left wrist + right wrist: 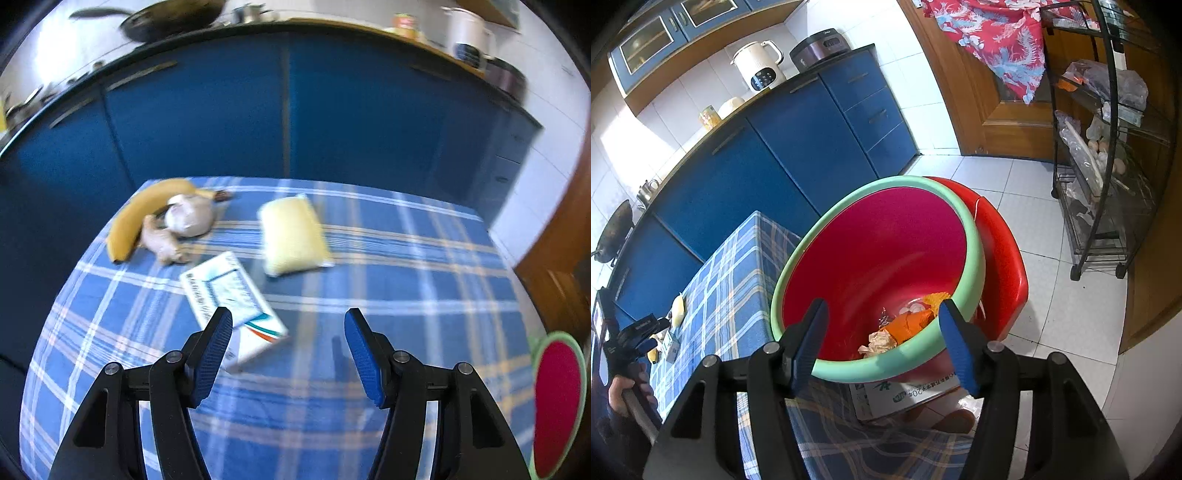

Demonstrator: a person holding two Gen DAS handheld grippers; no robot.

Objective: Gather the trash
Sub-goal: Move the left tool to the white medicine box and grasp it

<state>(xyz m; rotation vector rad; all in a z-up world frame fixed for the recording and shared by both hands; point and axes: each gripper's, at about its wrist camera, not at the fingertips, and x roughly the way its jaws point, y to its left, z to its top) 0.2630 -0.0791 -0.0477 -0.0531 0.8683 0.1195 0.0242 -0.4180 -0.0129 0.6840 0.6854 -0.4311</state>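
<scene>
On the blue plaid tablecloth (406, 295) lie a white printed carton (229, 291), a pale yellow packet (291, 236), a banana (140, 218), a ginger root (162, 243) and a garlic bulb (190, 216). My left gripper (288, 321) hovers open above the cloth, its left finger (214, 354) overlapping the carton's near end, with nothing between the pads. My right gripper (882, 310) hangs open over the near rim of the red bin (871, 186) with a green rim, holding nothing. Inside the bin lie an orange wrapper (912, 321) and crumpled paper (881, 341).
The bin (554, 398) stands off the table's right end, beside a red chair (1001, 266) and over a cardboard box (905, 395). Blue cabinets (288, 110) run behind the table. A wire rack (1108, 166) stands on the tiled floor. A hand (620, 395) holds the left gripper.
</scene>
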